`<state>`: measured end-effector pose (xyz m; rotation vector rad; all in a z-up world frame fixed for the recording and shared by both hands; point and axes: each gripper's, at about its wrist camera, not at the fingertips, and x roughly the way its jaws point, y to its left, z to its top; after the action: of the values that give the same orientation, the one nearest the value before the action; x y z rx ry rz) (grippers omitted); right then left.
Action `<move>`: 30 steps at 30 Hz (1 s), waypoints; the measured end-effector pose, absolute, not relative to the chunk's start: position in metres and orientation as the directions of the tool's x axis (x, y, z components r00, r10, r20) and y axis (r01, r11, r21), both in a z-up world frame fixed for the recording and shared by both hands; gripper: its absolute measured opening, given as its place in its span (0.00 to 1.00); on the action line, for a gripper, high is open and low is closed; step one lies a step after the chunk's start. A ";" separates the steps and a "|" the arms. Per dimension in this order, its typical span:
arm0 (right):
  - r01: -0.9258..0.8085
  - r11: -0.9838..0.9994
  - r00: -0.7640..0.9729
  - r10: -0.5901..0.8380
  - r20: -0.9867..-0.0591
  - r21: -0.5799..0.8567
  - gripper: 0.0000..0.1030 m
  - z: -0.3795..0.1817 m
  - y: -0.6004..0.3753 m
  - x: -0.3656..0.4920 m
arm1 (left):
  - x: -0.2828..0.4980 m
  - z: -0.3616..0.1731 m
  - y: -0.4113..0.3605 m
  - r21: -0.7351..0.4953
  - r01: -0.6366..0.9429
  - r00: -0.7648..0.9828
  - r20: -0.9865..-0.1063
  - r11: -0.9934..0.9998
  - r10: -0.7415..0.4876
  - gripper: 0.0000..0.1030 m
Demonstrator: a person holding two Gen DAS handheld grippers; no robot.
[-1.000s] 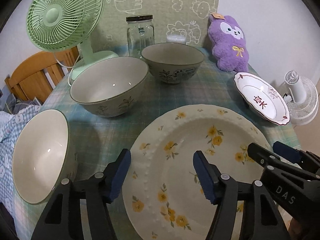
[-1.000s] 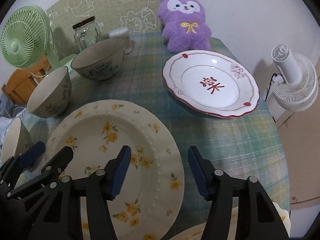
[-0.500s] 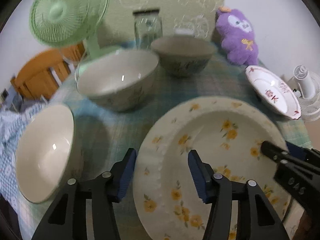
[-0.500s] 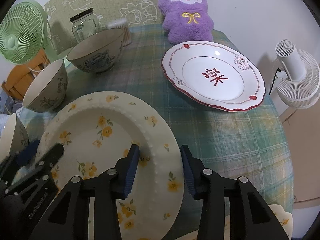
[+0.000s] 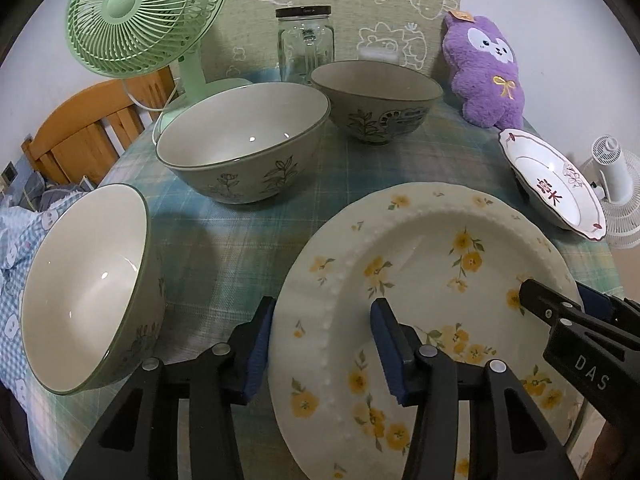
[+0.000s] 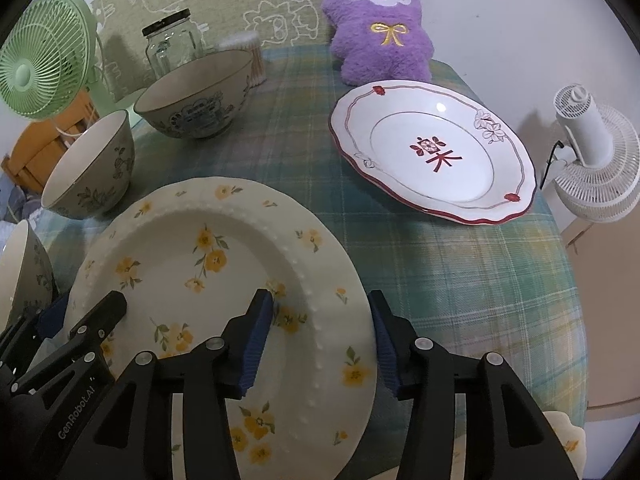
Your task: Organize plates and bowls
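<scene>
A cream plate with yellow flowers lies at the table's front. My left gripper straddles its left rim, jaws open, one finger outside and one over the plate. My right gripper straddles its right rim the same way, also open. A white plate with a red character lies at the right. Three green floral bowls stand at the left: a near one, a middle one and a far one.
A green desk fan, a glass jar and a purple plush toy stand along the back. A white fan stands off the table's right edge. A wooden chair is at the left.
Both grippers have narrowed and moved forward over the flowered plate's opposite rims. The plate now looks tilted, with its far edge higher.
</scene>
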<state>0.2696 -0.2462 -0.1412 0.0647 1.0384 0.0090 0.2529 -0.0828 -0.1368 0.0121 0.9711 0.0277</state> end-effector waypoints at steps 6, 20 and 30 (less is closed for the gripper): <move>0.020 0.999 0.507 0.032 -0.861 0.048 0.47 -0.137 -0.245 0.268 | 0.254 -0.136 -0.078 0.002 -0.006 0.541 -0.841 1.000 0.005 0.47; 0.043 0.997 0.515 0.027 -0.857 0.058 0.46 -0.115 -0.233 0.250 | 0.235 -0.116 -0.066 0.012 -0.007 0.544 -0.839 1.000 0.013 0.47; 0.080 0.995 0.536 0.004 -0.844 0.055 0.46 -0.090 -0.225 0.227 | 0.217 -0.089 -0.057 -0.002 0.021 0.578 -0.816 1.000 -0.014 0.47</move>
<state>0.2267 -0.2250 -0.0904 0.0905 1.0048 -0.0454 0.2168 -0.0570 -0.0894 0.0079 0.9548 -0.0207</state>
